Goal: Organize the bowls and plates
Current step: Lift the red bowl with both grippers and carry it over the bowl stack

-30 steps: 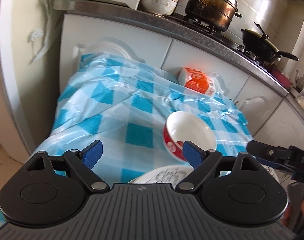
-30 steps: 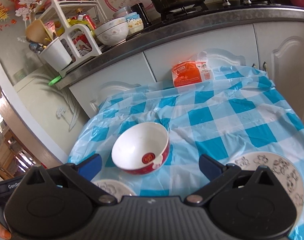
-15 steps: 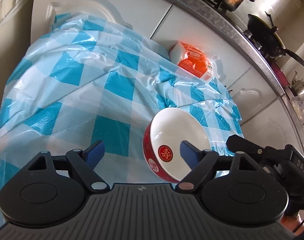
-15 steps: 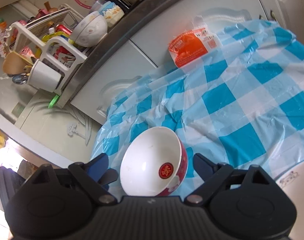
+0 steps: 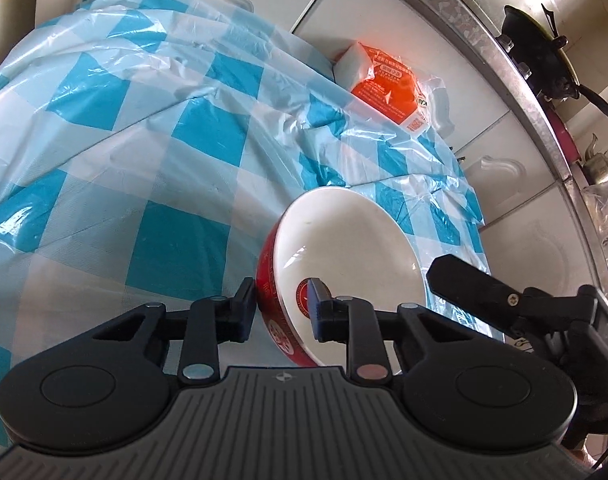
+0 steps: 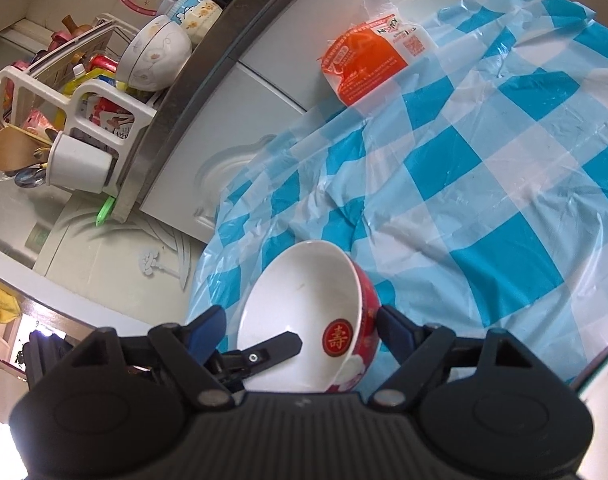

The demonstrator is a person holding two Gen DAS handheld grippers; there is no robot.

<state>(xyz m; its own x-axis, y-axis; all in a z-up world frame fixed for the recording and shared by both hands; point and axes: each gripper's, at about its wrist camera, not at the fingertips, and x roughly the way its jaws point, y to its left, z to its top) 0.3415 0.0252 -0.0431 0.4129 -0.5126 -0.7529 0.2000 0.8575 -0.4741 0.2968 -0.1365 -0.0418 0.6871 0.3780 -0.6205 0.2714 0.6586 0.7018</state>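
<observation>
Blue-and-white checked plastic tablecloth [image 5: 207, 184] covers the table, creased, running up against white cabinet doors [image 6: 263, 60] under a grey metal-edged counter [image 5: 504, 64]. On the cloth near the front edge: a round ceramic bowl, red outside and white inside [image 5: 344, 248], tilted so its mouth faces up and away from the left wrist camera; round, so no long axis to note. A red roundel with a gold Chinese character sits on its wall, white floral motifs on the red glaze below it. Left gripper [image 5: 281, 310], jaws just closing, clamps the bowl's near rim, one blue pad outside, one inside. Right gripper [image 6: 299, 330], jaws just narrowed slightly, straddles the whole bowl; one pad touches the red wall, the other stands clear, so no grip. Orange-and-white plastic-wrapped packet [image 6: 368, 60] leans against the cabinet at the far edge; its print is too small to read.
</observation>
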